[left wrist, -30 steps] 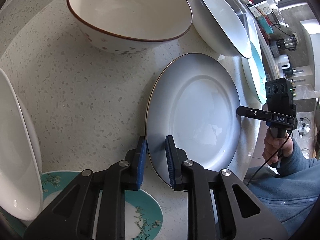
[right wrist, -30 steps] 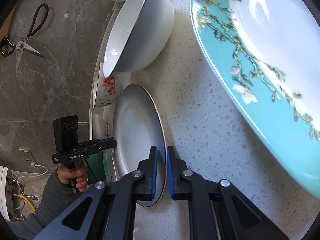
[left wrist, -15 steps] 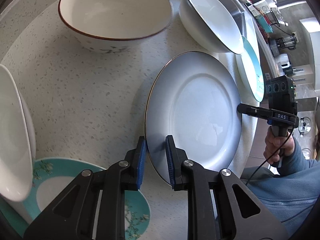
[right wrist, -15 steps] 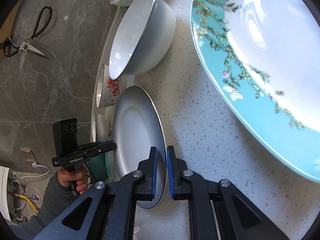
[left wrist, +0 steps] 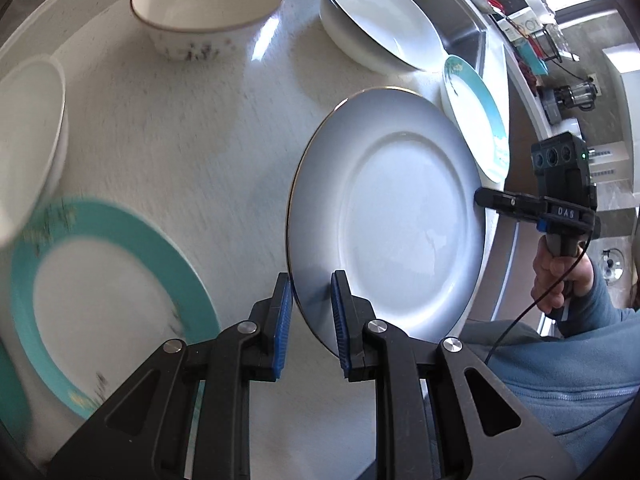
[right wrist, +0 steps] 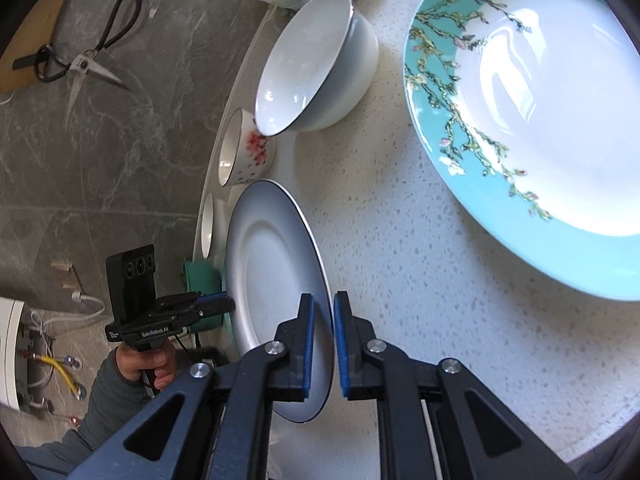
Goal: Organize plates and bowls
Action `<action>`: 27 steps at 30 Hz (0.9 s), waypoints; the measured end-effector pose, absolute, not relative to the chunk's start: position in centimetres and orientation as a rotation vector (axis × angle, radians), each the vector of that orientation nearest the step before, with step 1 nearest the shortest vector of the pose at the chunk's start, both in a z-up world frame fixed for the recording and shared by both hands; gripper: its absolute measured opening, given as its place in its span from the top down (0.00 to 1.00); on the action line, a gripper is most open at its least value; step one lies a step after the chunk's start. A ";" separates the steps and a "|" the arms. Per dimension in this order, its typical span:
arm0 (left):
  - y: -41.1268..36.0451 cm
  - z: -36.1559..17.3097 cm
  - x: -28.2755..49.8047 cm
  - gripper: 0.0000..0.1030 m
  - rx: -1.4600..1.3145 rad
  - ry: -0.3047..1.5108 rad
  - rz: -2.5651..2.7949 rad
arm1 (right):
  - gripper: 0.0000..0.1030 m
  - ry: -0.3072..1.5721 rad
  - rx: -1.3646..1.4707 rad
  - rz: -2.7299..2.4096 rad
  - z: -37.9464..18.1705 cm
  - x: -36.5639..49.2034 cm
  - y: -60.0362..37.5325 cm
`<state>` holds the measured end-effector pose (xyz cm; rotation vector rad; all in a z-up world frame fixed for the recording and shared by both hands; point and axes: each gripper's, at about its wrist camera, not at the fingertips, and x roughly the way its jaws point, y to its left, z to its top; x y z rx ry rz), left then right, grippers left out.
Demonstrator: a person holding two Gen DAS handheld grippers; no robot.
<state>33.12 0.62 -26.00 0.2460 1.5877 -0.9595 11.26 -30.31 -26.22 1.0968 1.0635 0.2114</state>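
The left gripper (left wrist: 311, 316) is pinched on the near rim of the white plate (left wrist: 396, 216), its blue pads nearly together with the rim between them. The right gripper (right wrist: 321, 344) is clamped the same way on the opposite rim, jaws almost closed on the thin edge. Both hold the plate off the speckled desk (left wrist: 160, 120), tilted, between the two grippers; neither opening has changed since a second ago.

From the left wrist view, the right gripper's tips (left wrist: 486, 199) meet the plate's far rim, with a hand (left wrist: 554, 276) and blue sleeve (left wrist: 580, 360) behind. Compared with a second ago, the desk things have slid away from the left gripper: the brown-rimmed bowl (left wrist: 200, 12) that sat large just ahead is now smaller and farther ahead, the wide white bowl (left wrist: 376, 20) ahead to the right has likewise shrunk back, and more of the teal plate (left wrist: 100, 280) shows down at the left, blurred. A white bowl (left wrist: 24, 140) stays at the far left edge.

From the right wrist view, the big teal flowered plate (right wrist: 520, 120) to the right of the gripper now shows almost whole where it was cropped before. The white bowl (right wrist: 316, 68) ahead, the small red-flowered bowl (right wrist: 246, 152) and another small bowl (right wrist: 208, 228) beyond the plate sit farther off. The left gripper (right wrist: 224, 304) grips the plate's far edge.
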 end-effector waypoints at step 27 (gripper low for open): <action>8.4 -31.0 21.5 0.82 -0.055 1.594 -0.604 | 0.86 1.250 0.872 0.458 -28.2 12.5 -27.6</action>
